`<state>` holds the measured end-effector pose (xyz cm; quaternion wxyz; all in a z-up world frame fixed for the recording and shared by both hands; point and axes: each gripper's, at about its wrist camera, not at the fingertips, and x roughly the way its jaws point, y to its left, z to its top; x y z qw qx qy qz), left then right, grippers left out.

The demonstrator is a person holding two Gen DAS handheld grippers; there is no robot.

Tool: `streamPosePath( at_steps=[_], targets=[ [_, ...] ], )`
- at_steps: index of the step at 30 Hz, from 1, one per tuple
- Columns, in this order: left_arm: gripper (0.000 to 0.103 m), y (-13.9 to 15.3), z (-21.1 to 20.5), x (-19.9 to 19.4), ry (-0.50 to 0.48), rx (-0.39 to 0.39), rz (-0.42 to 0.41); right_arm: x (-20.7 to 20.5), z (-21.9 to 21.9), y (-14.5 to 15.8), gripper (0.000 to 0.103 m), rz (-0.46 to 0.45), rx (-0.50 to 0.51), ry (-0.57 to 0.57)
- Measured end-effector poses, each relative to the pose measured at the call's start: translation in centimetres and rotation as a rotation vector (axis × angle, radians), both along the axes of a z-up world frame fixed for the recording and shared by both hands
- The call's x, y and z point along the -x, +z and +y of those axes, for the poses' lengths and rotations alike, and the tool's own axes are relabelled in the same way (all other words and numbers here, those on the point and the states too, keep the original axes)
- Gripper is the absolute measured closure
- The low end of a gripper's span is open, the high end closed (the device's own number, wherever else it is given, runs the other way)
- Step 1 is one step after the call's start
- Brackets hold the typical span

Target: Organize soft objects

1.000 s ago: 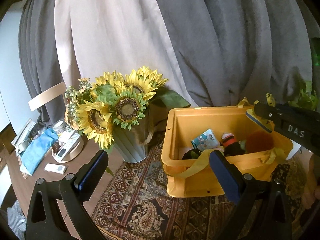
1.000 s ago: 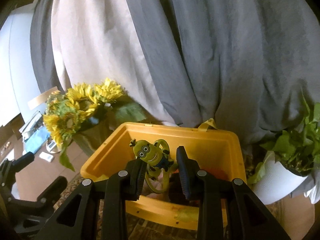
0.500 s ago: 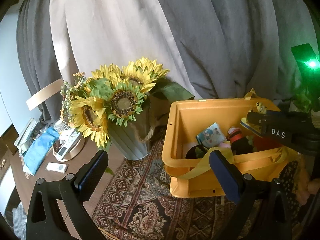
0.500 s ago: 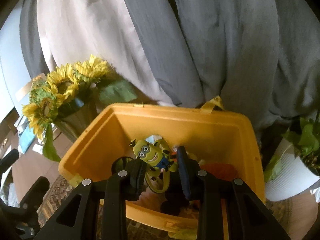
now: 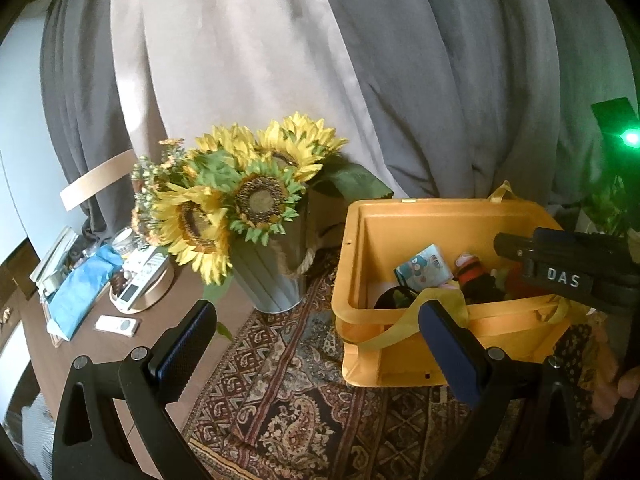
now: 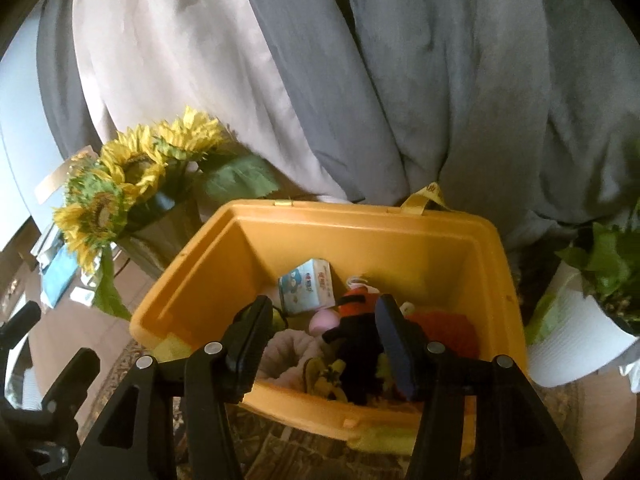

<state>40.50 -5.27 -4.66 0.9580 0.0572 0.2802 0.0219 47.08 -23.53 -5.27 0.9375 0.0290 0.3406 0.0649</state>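
Note:
A yellow plastic basket (image 6: 208, 264) stands on a patterned rug (image 5: 304, 392); it also shows in the left wrist view (image 5: 360, 240). Inside lie several soft things: a small blue-and-white pack (image 6: 307, 286), a red and black plush (image 6: 356, 320), an orange fuzzy toy (image 6: 448, 326), a pale fluffy cloth (image 6: 288, 346) and a yellow toy (image 6: 324, 374) low at the near wall. My right gripper (image 6: 320, 340) is open and empty over the basket's near side. My left gripper (image 5: 316, 344) is open and empty, left of the basket above the rug.
A grey vase of sunflowers (image 5: 244, 208) stands left of the basket. A round tray with remotes (image 5: 140, 284) and a blue cloth (image 5: 82, 292) lie on the wooden table. A white pot with a green plant (image 6: 580, 332) stands right of the basket. Curtains hang behind.
My right gripper has opened and the yellow minion toy it held has dropped into the basket. The right gripper also moved lower over the basket. The left gripper barely moved.

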Motion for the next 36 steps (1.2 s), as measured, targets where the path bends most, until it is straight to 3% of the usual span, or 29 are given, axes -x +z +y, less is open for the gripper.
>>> streamPosePath(
  at_steps=[15,30,31,33,36],
  targets=[
    [0.000,3.7,2.5,6.7,-0.012,0.026,-0.116,10.9,2.2,4.7,0.048,-0.108,0.045,-0.082],
    [0.000,5.0,5.5,12.5,-0.208,0.042,-0.176,21.1,5.4,5.7,0.048,-0.170,0.052,-0.285],
    [0.000,5.0,5.5,12.8,-0.218,0.044,-0.179,21.7,5.5,5.7,0.047,-0.172,0.052,-0.294],
    [0.000,5.0,5.5,13.7,-0.229,0.048,-0.180,22.9,5.5,5.8,0.035,-0.175,0.053,-0.319],
    [0.000,5.1,5.5,15.0,-0.246,0.060,-0.176,24.7,5.4,6.1,0.033,-0.186,0.062,-0.344]
  ],
)
